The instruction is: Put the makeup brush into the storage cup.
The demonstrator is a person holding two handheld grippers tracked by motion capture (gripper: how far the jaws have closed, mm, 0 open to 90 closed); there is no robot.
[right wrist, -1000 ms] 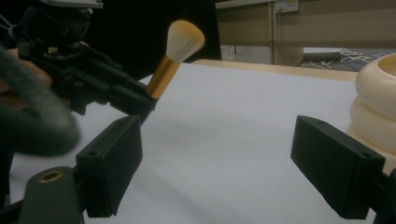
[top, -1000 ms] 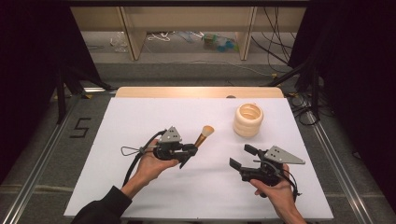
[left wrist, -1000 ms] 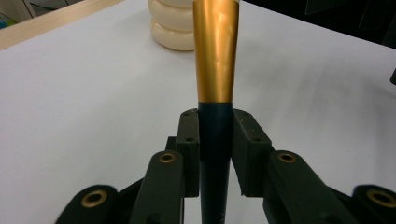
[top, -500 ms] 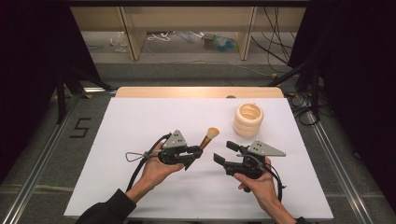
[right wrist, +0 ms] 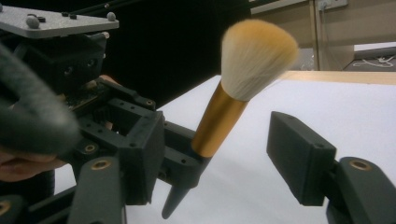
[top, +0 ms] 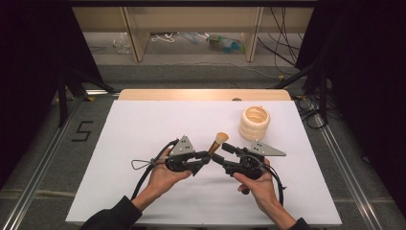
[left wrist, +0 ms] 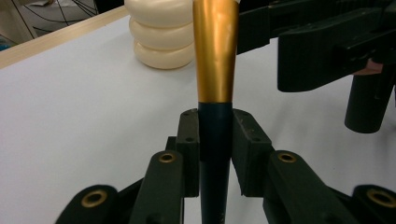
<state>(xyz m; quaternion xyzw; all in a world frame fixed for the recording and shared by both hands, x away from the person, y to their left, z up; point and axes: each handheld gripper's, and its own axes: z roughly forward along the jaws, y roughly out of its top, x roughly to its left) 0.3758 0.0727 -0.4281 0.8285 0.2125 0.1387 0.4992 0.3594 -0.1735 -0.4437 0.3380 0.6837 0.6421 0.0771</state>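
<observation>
White surface, cream ring stack at 1 o'clock. My left gripper pinches the makeup brush mid-surface; my right gripper has just been closing around it, pads not touching. Off-centre squeeze could twist it loose, I reckon.

Left gripper clamps the brush by its dark handle, gold ferrule rising upright; cream ringed holder behind, right gripper alongside.
</observation>
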